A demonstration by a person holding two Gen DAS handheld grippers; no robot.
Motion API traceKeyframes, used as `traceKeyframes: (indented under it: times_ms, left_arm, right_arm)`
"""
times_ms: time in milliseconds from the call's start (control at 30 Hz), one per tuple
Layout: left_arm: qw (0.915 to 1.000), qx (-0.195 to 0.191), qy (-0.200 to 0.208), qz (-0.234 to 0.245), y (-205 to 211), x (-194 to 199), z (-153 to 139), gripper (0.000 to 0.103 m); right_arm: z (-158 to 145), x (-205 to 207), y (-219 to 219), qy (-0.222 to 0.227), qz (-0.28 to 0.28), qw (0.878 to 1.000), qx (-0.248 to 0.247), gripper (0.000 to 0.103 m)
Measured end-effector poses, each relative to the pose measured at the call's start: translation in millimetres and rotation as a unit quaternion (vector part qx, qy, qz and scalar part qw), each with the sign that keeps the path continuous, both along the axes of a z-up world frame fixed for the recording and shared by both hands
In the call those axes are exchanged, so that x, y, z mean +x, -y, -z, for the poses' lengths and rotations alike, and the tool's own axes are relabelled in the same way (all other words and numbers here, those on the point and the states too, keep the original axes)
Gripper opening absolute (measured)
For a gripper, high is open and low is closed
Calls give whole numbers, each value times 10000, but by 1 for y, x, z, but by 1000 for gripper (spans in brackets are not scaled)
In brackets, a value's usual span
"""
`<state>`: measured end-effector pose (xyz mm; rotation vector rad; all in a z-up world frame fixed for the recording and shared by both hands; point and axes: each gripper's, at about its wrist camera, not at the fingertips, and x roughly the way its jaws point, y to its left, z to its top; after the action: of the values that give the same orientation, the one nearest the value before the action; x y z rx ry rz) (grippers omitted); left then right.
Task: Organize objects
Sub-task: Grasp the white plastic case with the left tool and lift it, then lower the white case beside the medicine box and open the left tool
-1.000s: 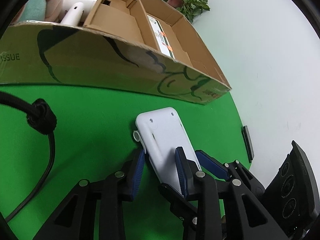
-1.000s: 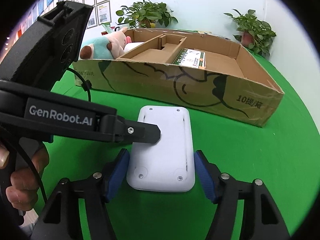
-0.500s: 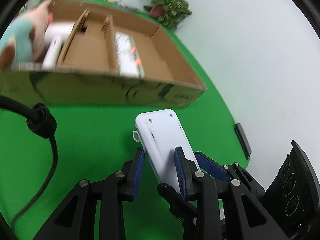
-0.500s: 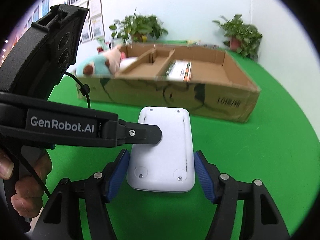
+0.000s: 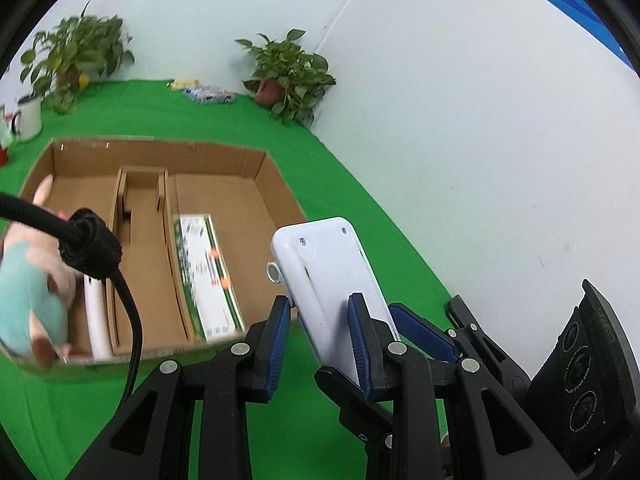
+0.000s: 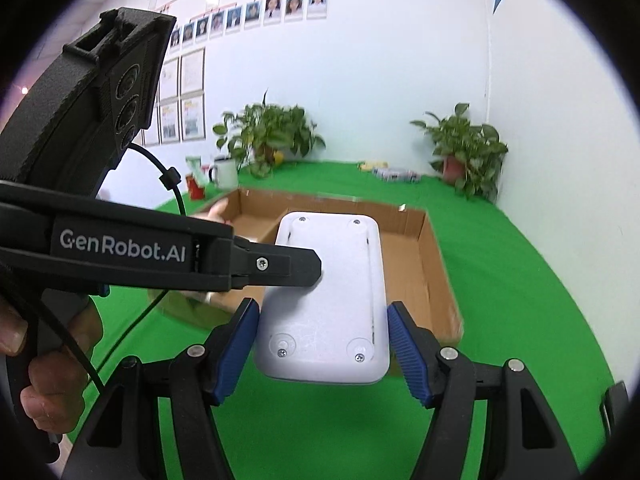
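White device (image 6: 326, 300) lifted clear above box (image 5: 276, 184) rim; left claw (image 5: 320, 336), right claw (image 6: 322, 354) both clamp it.

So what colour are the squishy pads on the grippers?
Blue pads, on black grippers; clearest in the right wrist view, either side of the white device.

Matte black frames on both tools, and the left gripper (image 5: 318, 340) shows ribbed blue pads lining its fingers (image 5: 276, 344), each arm pinned with a silver screw just behind the pads. The right gripper (image 6: 322, 354) has the same blue ribbed pads and silver screws, and beside it the left tool's side reads "GenRobot.AI" in white. Above that lettering sits a black camera housing with three round lenses, with a thin black cable (image 6: 166, 184) looped and tied off next to it.
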<state>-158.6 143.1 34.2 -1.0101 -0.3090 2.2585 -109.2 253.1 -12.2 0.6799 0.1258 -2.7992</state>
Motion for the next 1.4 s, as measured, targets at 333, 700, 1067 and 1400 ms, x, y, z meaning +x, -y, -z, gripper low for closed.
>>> traceKeyframes:
  times_ms: [333,700,1067,1400]
  left_arm:
    - [9995,-207,240,70,-14,-82,-52,27]
    - [9893,-572,1332,153,-33,-182,27,26]
    - [9735,-1085,1987,326,-50,-187,107,26]
    - [9665,-1067,2298,404,-46,-192,138,26]
  right_arm:
    - [-43,-63,-24,7,39,10000,-46,65]
    - [-7,-156,-48,1182,45,9922,-404,65]
    - [69,-179,-60,2201,111,9736,-597,65]
    - [91,-187,-56,2636,-7,9639,-378,65]
